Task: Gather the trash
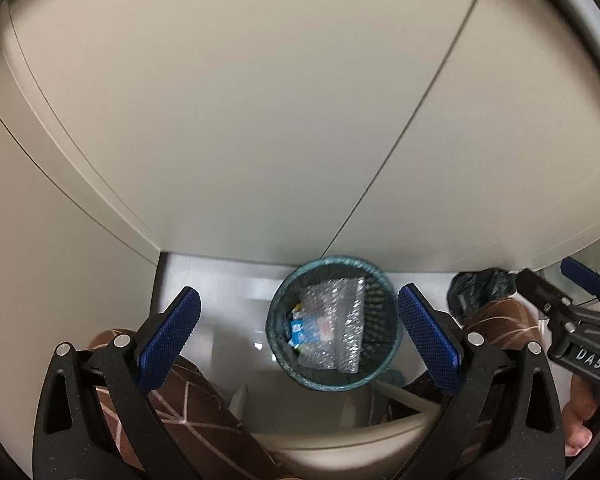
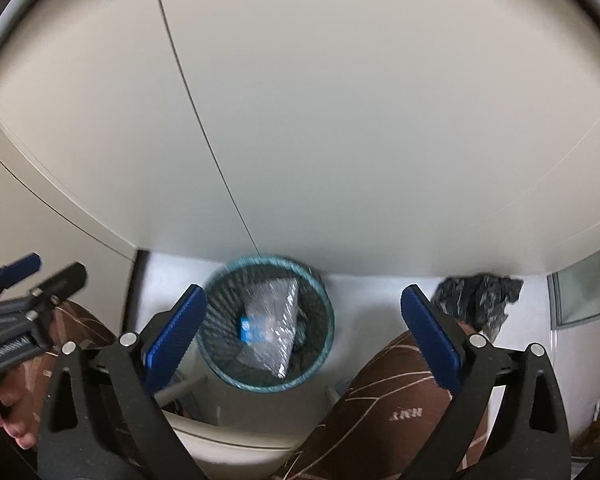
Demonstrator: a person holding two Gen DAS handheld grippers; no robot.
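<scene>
A teal mesh wastebasket (image 1: 381, 292) (image 2: 220, 322) stands on the white floor against the pale wall. Inside it lie a sheet of bubble wrap (image 1: 340, 312) (image 2: 274, 308) and a blue-and-white packet (image 1: 298, 327) (image 2: 247, 330). My left gripper (image 1: 300, 336) hangs open high above the basket, with nothing between its blue pads. My right gripper (image 2: 303, 336) is open as well, also well above the basket and empty. Each gripper shows at the edge of the other's view: the right gripper (image 1: 560, 284) and the left gripper (image 2: 40, 272).
A crumpled black plastic bag (image 1: 480, 286) (image 2: 480, 300) lies on the floor right of the basket. The person's legs in brown patterned trousers (image 1: 180, 400) (image 2: 380, 400) flank the basket. A beige curved rim (image 1: 340, 440) sits below. A glass panel (image 2: 584, 292) stands at the right.
</scene>
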